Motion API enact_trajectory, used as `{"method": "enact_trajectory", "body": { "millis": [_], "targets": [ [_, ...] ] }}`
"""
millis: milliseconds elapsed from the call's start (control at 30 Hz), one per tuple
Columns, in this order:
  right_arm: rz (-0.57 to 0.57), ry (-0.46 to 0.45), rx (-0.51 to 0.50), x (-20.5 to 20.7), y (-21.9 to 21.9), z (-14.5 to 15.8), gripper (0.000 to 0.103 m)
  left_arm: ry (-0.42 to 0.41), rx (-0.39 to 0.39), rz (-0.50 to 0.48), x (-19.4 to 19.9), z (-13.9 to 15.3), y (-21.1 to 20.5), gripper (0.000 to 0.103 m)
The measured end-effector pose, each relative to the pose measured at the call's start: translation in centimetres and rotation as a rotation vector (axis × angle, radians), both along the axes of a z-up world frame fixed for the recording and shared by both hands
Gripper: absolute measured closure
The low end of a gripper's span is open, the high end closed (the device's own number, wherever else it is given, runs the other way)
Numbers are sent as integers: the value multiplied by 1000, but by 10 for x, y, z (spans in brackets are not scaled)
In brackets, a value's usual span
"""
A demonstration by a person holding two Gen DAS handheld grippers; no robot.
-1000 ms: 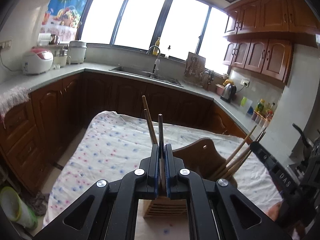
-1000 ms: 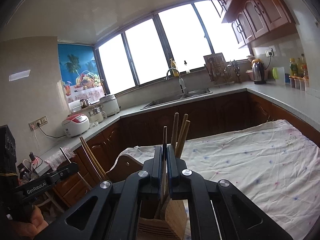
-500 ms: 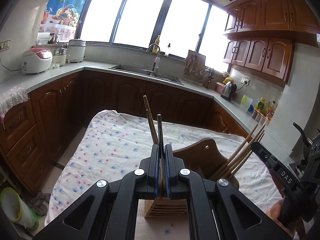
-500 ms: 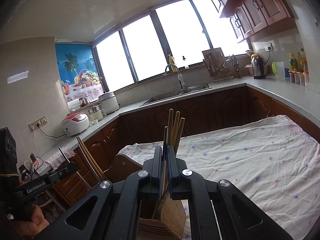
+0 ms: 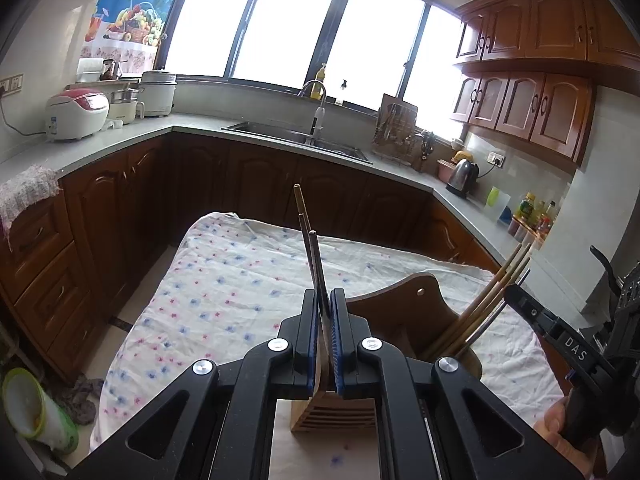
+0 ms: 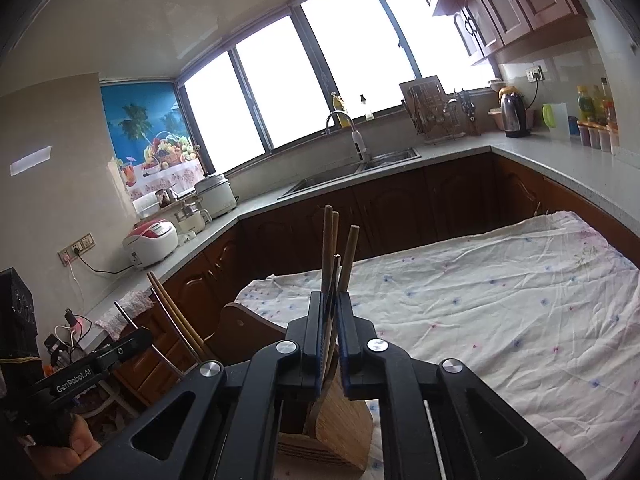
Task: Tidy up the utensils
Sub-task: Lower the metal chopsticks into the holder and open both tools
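The chopsticks (image 5: 306, 232) stand upright in the wooden holder (image 5: 334, 410), which sits on the flowered cloth (image 5: 224, 280) over the counter (image 5: 516, 376). The left tongs (image 5: 325, 344) are pressed together, pinching one dark stick at 12 o'clock in their view. The right tongs (image 6: 330, 344) likewise pinch a stick (image 6: 335, 276), with three taller ones (image 6: 329, 244) just behind it. A second bunch (image 5: 488, 300) leans at 3 o'clock in the left view (beside the holder's rounded back board).

Compared with a second ago, both views sit lower and nearer the holder, and the sticks stand less tilted. I judge both sticks are being lowered into their slots; release looks close.
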State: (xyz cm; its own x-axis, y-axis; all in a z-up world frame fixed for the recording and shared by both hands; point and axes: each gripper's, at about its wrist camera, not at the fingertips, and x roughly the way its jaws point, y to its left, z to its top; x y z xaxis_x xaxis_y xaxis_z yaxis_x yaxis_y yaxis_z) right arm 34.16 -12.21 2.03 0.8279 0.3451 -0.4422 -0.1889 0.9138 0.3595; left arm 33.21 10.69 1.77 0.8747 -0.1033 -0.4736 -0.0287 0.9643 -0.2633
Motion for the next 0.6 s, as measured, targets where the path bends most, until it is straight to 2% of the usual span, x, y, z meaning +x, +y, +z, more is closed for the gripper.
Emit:
{"method": "enact_trajectory", "body": {
  "millis": [167,200,267,300,367,500,600],
  "targets": [
    [4,17,11,0,-1,0,91,14,-3,-1,-1,3,0,98],
    [5,16,14,0,-1,-1,87,15,-5,-1,-1,4,1,98],
    [6,15,20,0,-2,0,69,20,-7,2,-2,5,1,95],
    [4,12,21,-1,-3,0,66,23,-12,1,-3,5,1,92],
    [2,4,22,-3,-4,0,64,24,-19,2,-5,7,0,85],
    [-1,8,30,-4,-5,0,58,18,-6,9,-11,9,-2,82],
    [-3,12,32,-6,-8,0,47,27,-3,16,-14,7,-2,72]
  ]
}}
